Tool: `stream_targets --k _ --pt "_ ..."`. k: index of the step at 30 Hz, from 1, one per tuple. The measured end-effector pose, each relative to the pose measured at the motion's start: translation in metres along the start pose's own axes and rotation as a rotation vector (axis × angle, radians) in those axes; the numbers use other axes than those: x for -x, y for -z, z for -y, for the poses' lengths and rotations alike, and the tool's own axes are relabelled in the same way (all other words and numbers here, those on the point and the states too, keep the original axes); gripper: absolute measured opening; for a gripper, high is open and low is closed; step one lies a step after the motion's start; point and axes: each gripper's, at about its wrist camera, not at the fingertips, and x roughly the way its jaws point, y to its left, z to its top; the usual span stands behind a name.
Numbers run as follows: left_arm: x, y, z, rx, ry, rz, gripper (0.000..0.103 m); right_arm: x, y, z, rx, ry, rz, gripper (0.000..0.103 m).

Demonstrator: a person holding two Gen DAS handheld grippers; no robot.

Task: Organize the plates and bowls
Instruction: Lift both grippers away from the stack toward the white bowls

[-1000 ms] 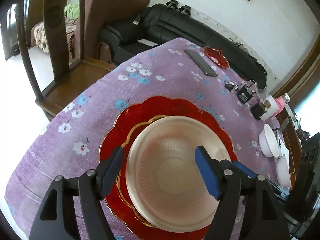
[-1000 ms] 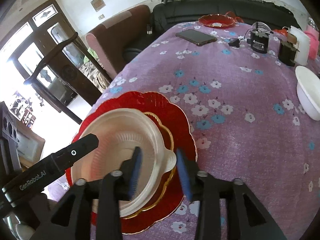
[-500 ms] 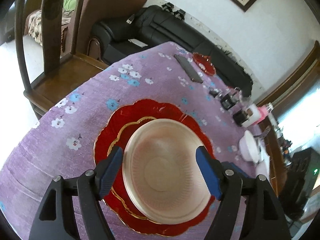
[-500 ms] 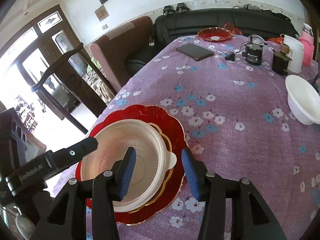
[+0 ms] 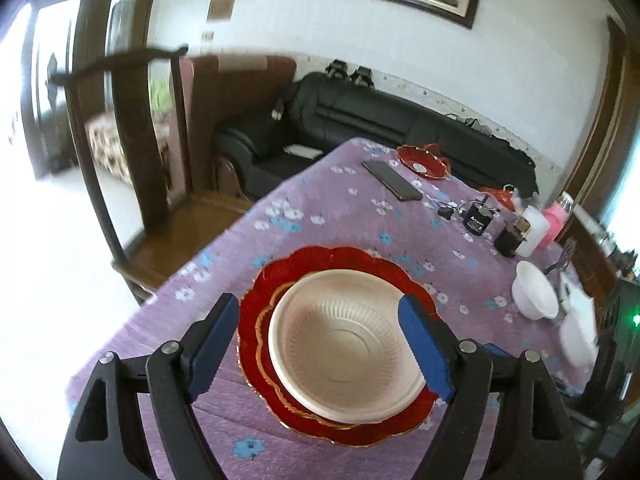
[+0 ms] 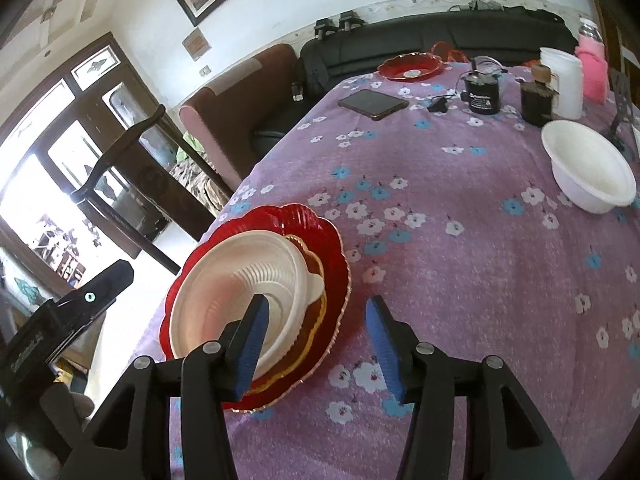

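A cream ribbed bowl (image 5: 344,340) (image 6: 240,296) rests in a smaller red gold-rimmed plate, on a large red scalloped plate (image 5: 316,260) (image 6: 316,220) at the near table corner. My left gripper (image 5: 320,344) is open and empty, raised above the stack. My right gripper (image 6: 316,340) is open and empty, above the stack's right rim. Another white bowl (image 5: 534,294) (image 6: 588,168) stands on the right. A further white bowl (image 5: 578,338) lies beyond it. A small red dish (image 5: 422,162) (image 6: 412,66) sits at the far end.
On the purple flowered tablecloth (image 6: 460,264) lie a phone (image 6: 372,103), a black jar (image 6: 484,92), a dark bottle (image 6: 538,96), a white tub (image 6: 564,80) and a pink container (image 6: 592,66). A wooden chair (image 5: 132,152) stands left of the table, a black sofa (image 5: 380,120) behind.
Both grippers have lifted and drawn back from the stacked bowl. The right gripper's jaws have widened and left the bowl's rim. The bowl stays on the plates.
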Motion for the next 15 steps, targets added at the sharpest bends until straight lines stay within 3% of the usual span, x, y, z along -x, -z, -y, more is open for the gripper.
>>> stream_targets --k 7,15 --pt "0.025 0.007 0.032 -0.129 -0.062 0.073 0.084 0.020 0.005 0.016 -0.016 0.019 0.023 0.055" --pt "0.032 0.011 0.065 -0.210 -0.061 0.089 0.085 0.045 0.006 0.042 -0.045 0.045 0.060 0.055"
